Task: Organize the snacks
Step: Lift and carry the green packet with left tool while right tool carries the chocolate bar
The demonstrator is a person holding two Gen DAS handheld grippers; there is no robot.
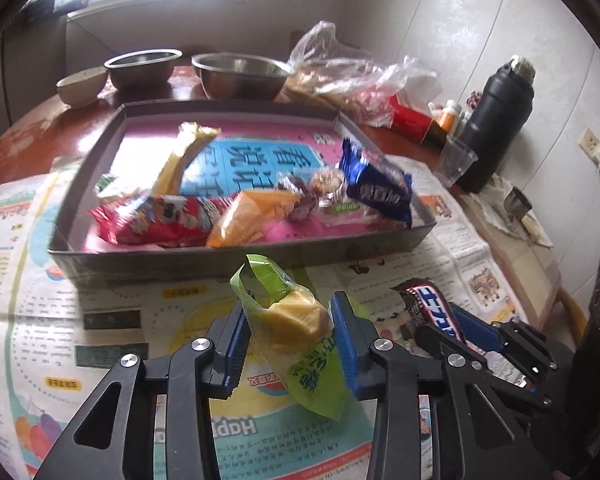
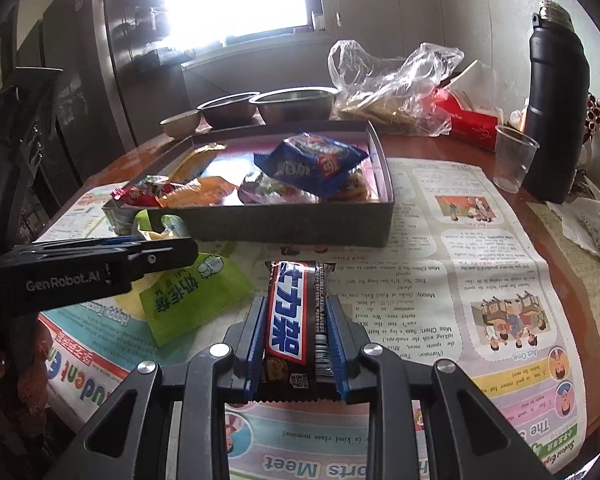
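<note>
Both pairs of jaws are seen closed on snacks: the left gripper (image 1: pixel 292 344) is clamped on a green packet (image 1: pixel 300 336) holding a yellow piece, its blue pads pressed against the bulging middle; the right gripper (image 2: pixel 296 344) is shut tight on a chocolate bar (image 2: pixel 294 320), the pads bearing on the two long edges of the wrapper. Each snack is held just short of the near wall of the snack box (image 1: pixel 236 258), which is set on newspaper (image 2: pixel 460 280) spread over the table; inside the box a red packet (image 1: pixel 152 220), an orange packet (image 1: pixel 252 212) and a blue packet (image 1: pixel 376 184) are already piled toward the near side. The step in hand is judged to be the carrying of both snacks over the wall and into the box. Several risks are noted; the green packet is soft and slack, so a slip may be expected if only the film is pinched and not the piece inside; its loose lower end hangs below the pads and could be caught on the box wall if it is lifted too little. The two grippers are held close beside each other, so a knock between them is possible. A plastic cup (image 2: pixel 514 160) and a black flask (image 2: pixel 556 112) are stood well to the right, and are thought unlikely to be disturbed.
</note>
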